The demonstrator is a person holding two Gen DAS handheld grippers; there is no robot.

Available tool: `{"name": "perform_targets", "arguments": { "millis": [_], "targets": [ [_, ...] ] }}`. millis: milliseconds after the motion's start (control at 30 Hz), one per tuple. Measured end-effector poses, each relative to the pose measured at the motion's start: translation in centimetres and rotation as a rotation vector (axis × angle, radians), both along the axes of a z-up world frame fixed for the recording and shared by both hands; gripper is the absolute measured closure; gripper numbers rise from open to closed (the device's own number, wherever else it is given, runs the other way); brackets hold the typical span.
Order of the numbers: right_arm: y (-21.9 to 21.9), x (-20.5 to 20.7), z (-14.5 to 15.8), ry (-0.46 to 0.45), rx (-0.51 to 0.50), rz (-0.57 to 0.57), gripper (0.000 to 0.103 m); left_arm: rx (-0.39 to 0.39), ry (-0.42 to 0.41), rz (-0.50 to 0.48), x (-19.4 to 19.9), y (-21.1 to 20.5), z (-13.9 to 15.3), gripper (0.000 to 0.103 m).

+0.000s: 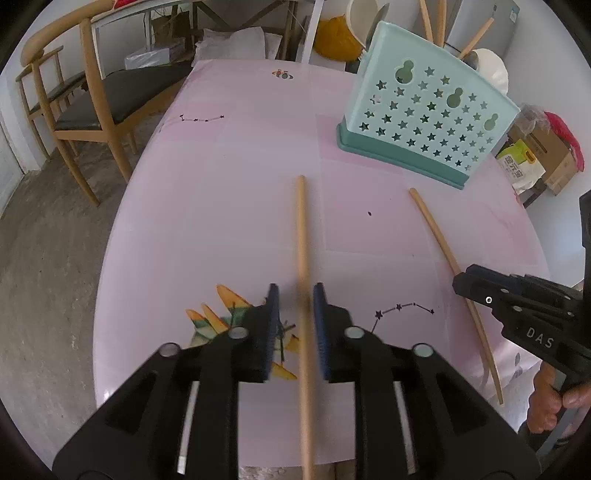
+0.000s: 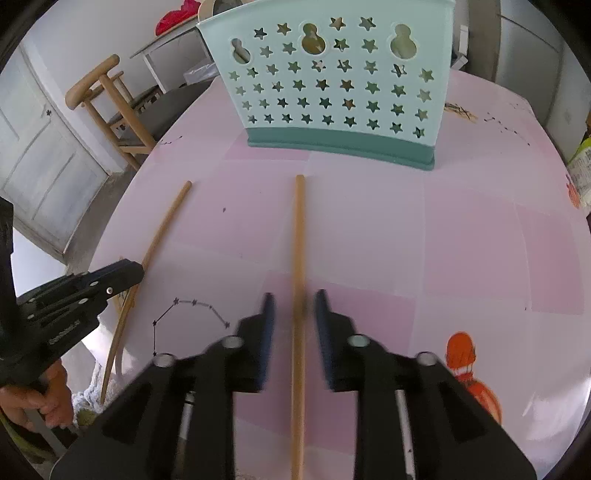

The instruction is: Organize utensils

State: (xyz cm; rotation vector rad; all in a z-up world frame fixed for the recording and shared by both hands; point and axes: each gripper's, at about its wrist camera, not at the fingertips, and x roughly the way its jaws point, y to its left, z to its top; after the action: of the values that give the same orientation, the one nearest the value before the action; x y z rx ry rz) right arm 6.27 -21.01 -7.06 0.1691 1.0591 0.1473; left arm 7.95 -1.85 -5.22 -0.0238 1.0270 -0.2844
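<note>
Two wooden chopsticks lie on the pink table (image 1: pixel 221 221). One chopstick (image 1: pixel 302 229) runs between the blue pads of my left gripper (image 1: pixel 296 295), with a gap on each side; the gripper is open. The other chopstick (image 2: pixel 298 229) passes the same way between the pads of my right gripper (image 2: pixel 294 299), untouched, so that gripper is open too. Each gripper shows from the side in the other view: the right gripper (image 1: pixel 463 282) over its chopstick (image 1: pixel 439 236), the left gripper (image 2: pixel 133 271) over its own chopstick (image 2: pixel 166 225). A teal star-punched utensil holder (image 1: pixel 424 114) (image 2: pixel 332 85) stands beyond the sticks' far ends.
Wooden sticks (image 1: pixel 432 22) poke up from the holder. Wooden chairs (image 1: pixel 92 110) stand left of the table, boxes and bags (image 1: pixel 535 158) to its right. A hand (image 1: pixel 554 402) grips the right gripper's handle. The chopsticks' near ends reach past the table's front edge.
</note>
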Motion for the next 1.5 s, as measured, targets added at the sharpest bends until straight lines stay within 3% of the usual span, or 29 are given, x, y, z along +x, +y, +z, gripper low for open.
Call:
{"name": "perform_targets", "arguments": {
  "millis": [533,600,667,733,1000,1133,1500],
  "targets": [
    [0.6,4.6,0.1,-0.004,-0.056,0.02,0.08,0.117,-0.022,-0.078,5.3,-3.0,-0.2,0.082],
    [0.8,4.9,0.1,-0.007,-0.072,0.019,0.085,0.117,-0.028,-0.071,5.7,-3.1,-0.2,0.09],
    [0.7,5.2,0.0,-0.011,-0.078,0.015,0.091,0.105,-0.031,-0.066,5.9,-2.9,-0.3,0.097],
    [0.6,5.5,0.0,-0.012,-0.074,0.011,0.095,0.079,-0.03,-0.057,6.0,-2.6,-0.3,0.098],
    [-0.8,4.5,0.4,0.0,-0.055,-0.029,0.096,-0.071,0.03,-0.038,5.3,0.0,-0.3,0.098],
    [-1.2,3.6,0.2,0.002,-0.053,-0.034,0.096,-0.107,0.065,-0.034,4.2,0.4,-0.7,0.098],
    [-0.8,3.1,0.4,0.029,-0.067,0.016,0.095,0.013,0.03,-0.105,3.6,-1.3,-0.4,0.095]
  ]
}}
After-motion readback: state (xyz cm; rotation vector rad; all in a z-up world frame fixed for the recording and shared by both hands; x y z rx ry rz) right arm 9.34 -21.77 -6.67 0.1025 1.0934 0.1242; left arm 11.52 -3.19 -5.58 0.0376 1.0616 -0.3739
